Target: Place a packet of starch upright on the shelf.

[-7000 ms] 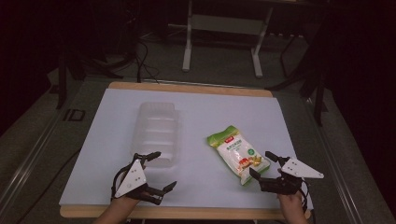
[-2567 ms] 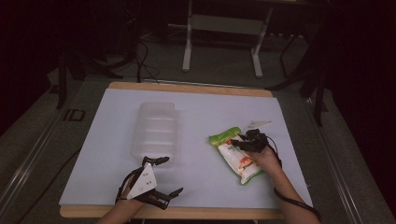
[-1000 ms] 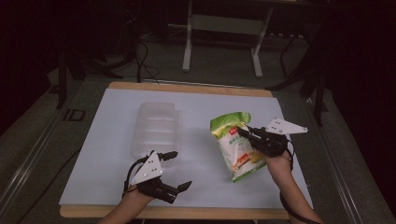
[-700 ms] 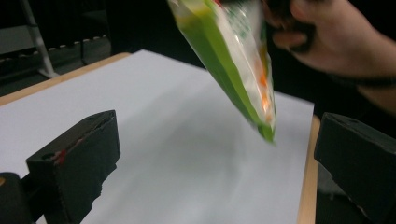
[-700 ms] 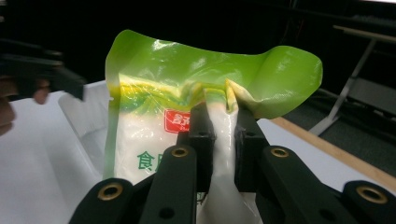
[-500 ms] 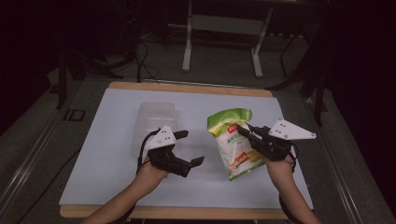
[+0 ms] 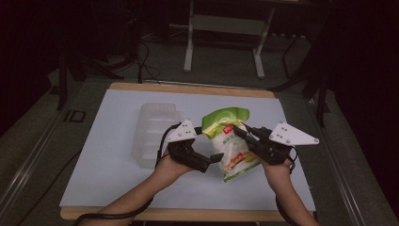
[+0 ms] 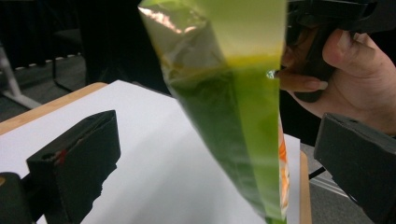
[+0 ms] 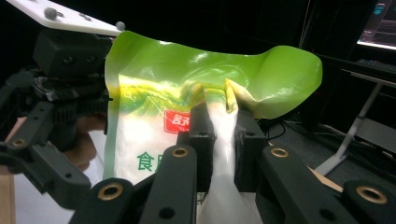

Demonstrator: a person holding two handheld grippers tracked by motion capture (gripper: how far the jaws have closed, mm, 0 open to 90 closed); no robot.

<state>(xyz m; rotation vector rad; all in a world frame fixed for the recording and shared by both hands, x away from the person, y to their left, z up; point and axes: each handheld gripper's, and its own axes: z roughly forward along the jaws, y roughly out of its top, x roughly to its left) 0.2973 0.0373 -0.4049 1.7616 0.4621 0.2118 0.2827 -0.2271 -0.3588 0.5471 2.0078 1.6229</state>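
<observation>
High view: the right gripper (image 7: 240, 134) pinches a green and white snack bag (image 7: 229, 141) and holds it up off the white surface (image 7: 108, 141). The right gripper view shows its 2 jaws squeezed tight on a fold of the bag (image 9: 187, 116). The left gripper (image 7: 209, 157) is just beside the bag, jaws wide apart. In the left gripper view the bag (image 8: 229, 107) hangs between them, touching neither. A clear plastic tray (image 7: 153, 132) lies just behind the left gripper.

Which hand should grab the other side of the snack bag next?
Left, probably. The right gripper already pinches the bag and holds it up, while the left gripper is open, with the bag's edge between its jaws.
</observation>
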